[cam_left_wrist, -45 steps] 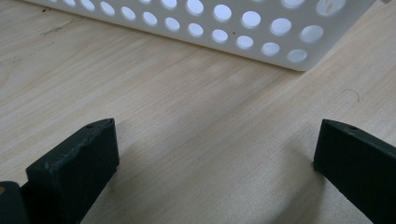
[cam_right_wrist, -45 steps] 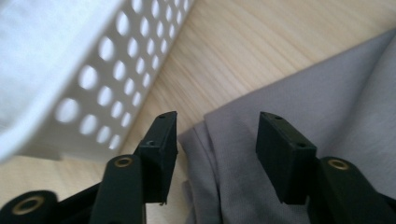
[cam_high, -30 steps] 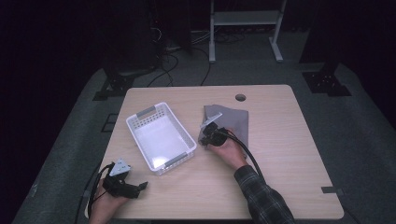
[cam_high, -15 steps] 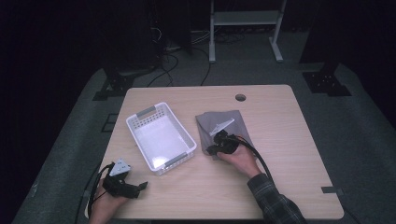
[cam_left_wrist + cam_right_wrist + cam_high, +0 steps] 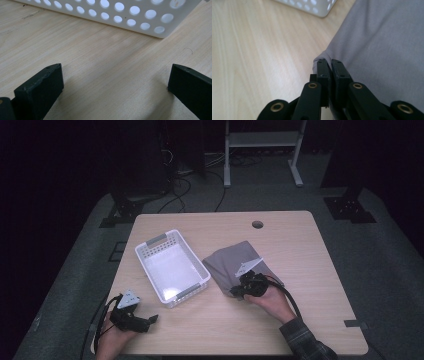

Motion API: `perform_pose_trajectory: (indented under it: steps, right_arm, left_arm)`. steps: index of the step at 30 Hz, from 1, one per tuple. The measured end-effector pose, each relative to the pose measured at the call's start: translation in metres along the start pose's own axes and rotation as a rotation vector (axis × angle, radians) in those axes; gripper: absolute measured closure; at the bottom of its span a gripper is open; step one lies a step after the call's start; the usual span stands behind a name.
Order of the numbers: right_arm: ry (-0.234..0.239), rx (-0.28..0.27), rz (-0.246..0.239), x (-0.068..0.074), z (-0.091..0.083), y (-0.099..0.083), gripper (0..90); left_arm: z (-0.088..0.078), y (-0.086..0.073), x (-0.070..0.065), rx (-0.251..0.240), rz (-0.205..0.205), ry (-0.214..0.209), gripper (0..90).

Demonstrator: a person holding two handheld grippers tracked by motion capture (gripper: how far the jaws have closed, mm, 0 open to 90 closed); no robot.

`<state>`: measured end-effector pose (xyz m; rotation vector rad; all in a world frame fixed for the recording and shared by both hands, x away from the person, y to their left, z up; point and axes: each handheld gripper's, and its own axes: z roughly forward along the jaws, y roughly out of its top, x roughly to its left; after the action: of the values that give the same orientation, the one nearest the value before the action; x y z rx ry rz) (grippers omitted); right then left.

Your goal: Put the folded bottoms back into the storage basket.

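Note:
A grey cloth (image 5: 237,263) lies folded on the wooden table (image 5: 300,245), just right of a white perforated basket (image 5: 171,266). My right gripper (image 5: 239,291) is shut on the cloth's near edge; in the right gripper view the jaws pinch a fold of the grey cloth (image 5: 382,40), with the right gripper (image 5: 330,64) at the fabric's left border. My left gripper (image 5: 151,319) rests low at the table's front left, open, its two jaws wide apart over bare wood in the left gripper view, with the left gripper (image 5: 115,82) facing the basket wall (image 5: 120,12).
The basket is empty. A round cable hole (image 5: 257,224) sits near the table's far edge. A white frame (image 5: 262,140) and cables lie on the dark floor behind. A black cable (image 5: 287,292) trails from my right gripper along the forearm.
My right gripper has moved toward the near right of the table, dragging the cloth's edge with it so the cloth now lies folded differently. The left gripper has stayed put.

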<state>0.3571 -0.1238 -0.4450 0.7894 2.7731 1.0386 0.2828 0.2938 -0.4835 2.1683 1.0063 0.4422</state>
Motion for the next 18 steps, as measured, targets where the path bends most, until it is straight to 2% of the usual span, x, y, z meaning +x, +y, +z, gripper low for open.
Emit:
perform_pose_trajectory:
  steps: [5,9,12,13,14,18]
  right_arm:
    - [0.012,0.021,-0.007,0.006,-0.010,-0.017,84.5]
    - [0.011,0.023,-0.003,0.007,-0.014,-0.023,84.3]
    - [0.011,0.015,0.000,0.008,-0.017,-0.025,81.0]
    - [0.012,0.004,-0.002,0.008,-0.021,-0.025,75.8]
    - [0.012,0.004,-0.002,0.008,-0.021,-0.025,75.8]
    - [-0.005,-0.019,-0.006,0.013,-0.031,-0.023,63.3]
  left_arm:
    - [0.000,0.000,0.000,0.000,0.000,0.000,0.0]
    - [0.000,0.000,0.000,0.000,0.000,0.000,0.0]
    - [0.000,0.000,0.000,0.000,0.000,0.000,0.0]
    - [0.000,0.000,0.000,0.000,-0.001,0.000,0.0]
    - [0.000,0.000,0.000,0.000,-0.001,0.000,0.0]
    - [0.000,0.000,0.000,0.000,-0.001,0.001,0.0]
